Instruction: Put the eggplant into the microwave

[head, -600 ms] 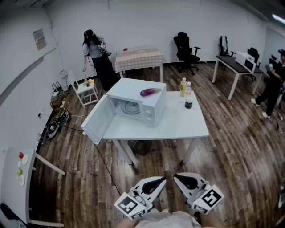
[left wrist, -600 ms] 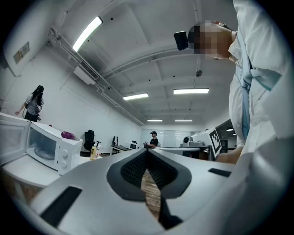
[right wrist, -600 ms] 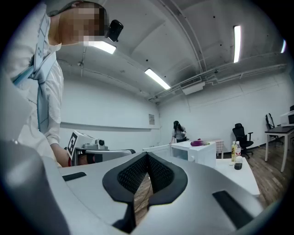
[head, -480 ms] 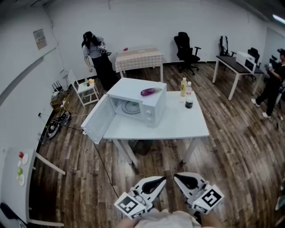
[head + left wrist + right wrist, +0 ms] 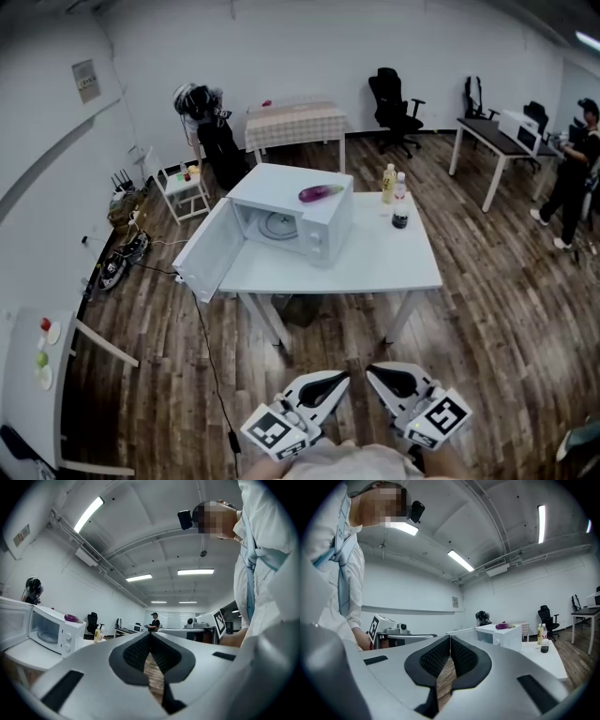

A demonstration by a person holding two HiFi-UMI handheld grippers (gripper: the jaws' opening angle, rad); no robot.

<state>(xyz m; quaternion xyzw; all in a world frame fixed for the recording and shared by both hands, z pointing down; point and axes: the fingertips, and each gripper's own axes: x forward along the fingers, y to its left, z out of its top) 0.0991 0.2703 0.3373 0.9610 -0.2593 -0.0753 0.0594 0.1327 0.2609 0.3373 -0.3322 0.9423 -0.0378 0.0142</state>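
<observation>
A purple eggplant [image 5: 319, 193] lies on top of the white microwave [image 5: 319, 220], whose door [image 5: 208, 251] hangs wide open to the left. The microwave stands on a white table [image 5: 375, 262] well ahead of me. Both grippers are held close to my body, far from the table, over the wood floor. My left gripper [image 5: 339, 379] and right gripper [image 5: 377, 371] are shut, tips touching, nothing between them. In the left gripper view the eggplant [image 5: 71, 618] and microwave [image 5: 56, 632] show at left, beyond the left gripper [image 5: 150, 637]. The right gripper view shows the eggplant [image 5: 502, 626] far off past the right gripper [image 5: 450, 639].
Two bottles [image 5: 387, 183] and a small dark jar [image 5: 399, 221] stand at the table's far right corner. A cable [image 5: 202, 342] runs across the floor from the table. A person [image 5: 202, 117] stands at the back by a checked table [image 5: 295, 125]; another person [image 5: 574, 159] is at far right.
The person at the back has bent over and shifted slightly. The view has drifted a little. Both grippers, the eggplant and the microwave have not moved.
</observation>
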